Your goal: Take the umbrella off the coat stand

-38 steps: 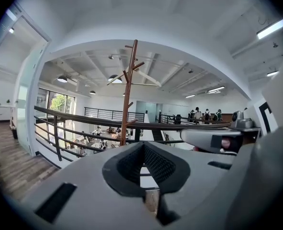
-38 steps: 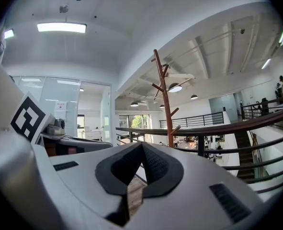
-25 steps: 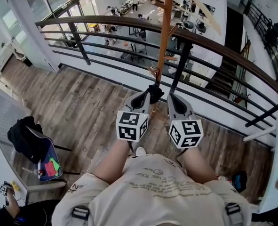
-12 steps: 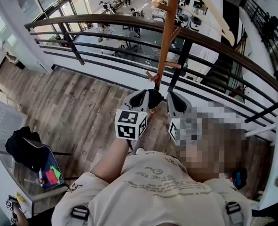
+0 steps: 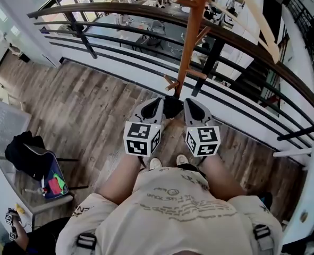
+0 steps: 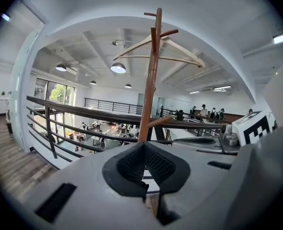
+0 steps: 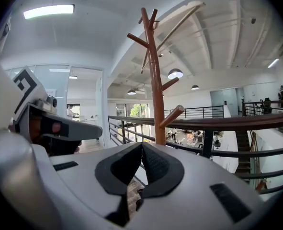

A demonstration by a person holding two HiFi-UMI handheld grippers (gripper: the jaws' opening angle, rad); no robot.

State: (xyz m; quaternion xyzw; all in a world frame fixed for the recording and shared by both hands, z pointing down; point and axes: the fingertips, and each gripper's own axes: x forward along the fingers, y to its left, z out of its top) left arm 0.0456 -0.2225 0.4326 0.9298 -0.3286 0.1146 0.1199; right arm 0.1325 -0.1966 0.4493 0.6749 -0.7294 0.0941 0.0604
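While both tools were held side by side just above the person's knees in the head view, the left gripper (image 5: 164, 104) and the right gripper (image 5: 188, 104) pointed at the foot of the coat stand (image 5: 191, 41), whose brown pole rose just beyond their tips. Each carried its marker cube (image 5: 142, 138) at the rear, nearest the person's pale shirt (image 5: 172, 206).

Seen from its own camera, the left gripper (image 6: 143, 147) had its jaws pressed together, the black pads (image 6: 131, 164) meeting at the tip and gripping only each other. The right gripper (image 7: 141, 146) was closed in the same way, pad against pad.

From the left gripper view the coat stand (image 6: 149, 104) stood straight ahead and close, its pole rising directly above the closed tips, with a short peg (image 6: 159, 122) slanting to the right low on the pole. A wooden hanger (image 6: 177, 49) hung near the top of the pole. In the right gripper view the coat stand (image 7: 155, 95) stood slightly right of the tips, and a peg (image 7: 172, 116) jutted out over the pads.

Behind the pole ran a dark railing (image 5: 119, 9), and wooden floor (image 5: 82, 105) lay under the grippers. I could not make out the umbrella in any view, so its place relative to either gripper could not be told.
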